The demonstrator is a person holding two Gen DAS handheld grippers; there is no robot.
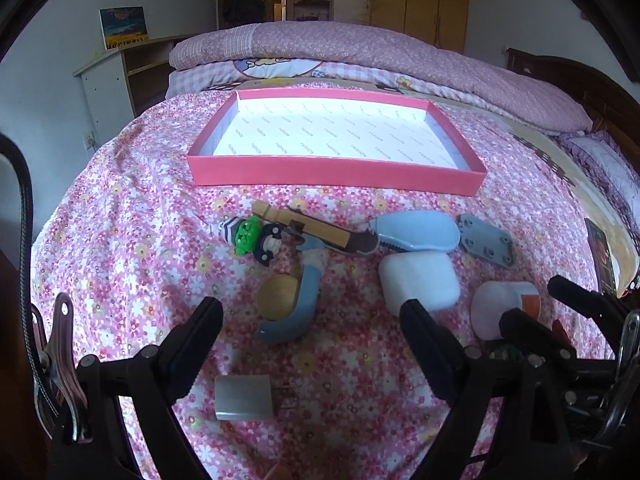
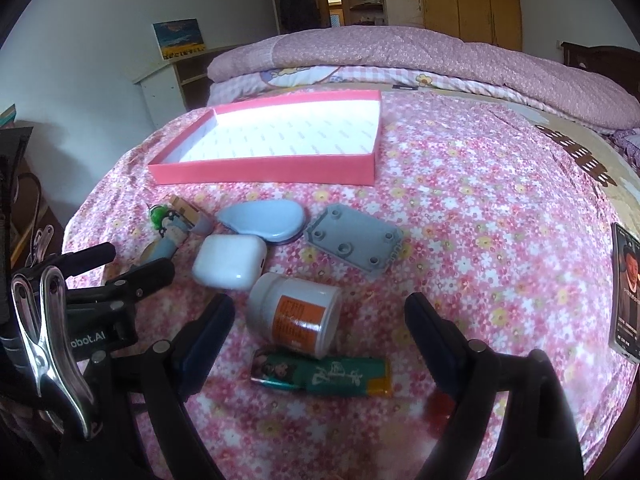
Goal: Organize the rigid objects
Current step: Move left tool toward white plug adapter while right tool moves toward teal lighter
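The right gripper (image 2: 320, 344) is held spread wide and empty, and the white jar (image 2: 294, 320) lies on its side just ahead, between the fingers, its long axis running roughly across the opening. A green lighter (image 2: 320, 376) is touching its near side and may be caught. The left gripper (image 1: 312, 332), likewise released, is aimed at a blue handle (image 1: 296, 308). The pink tray (image 2: 276, 168) is seen well beyond, still bare.
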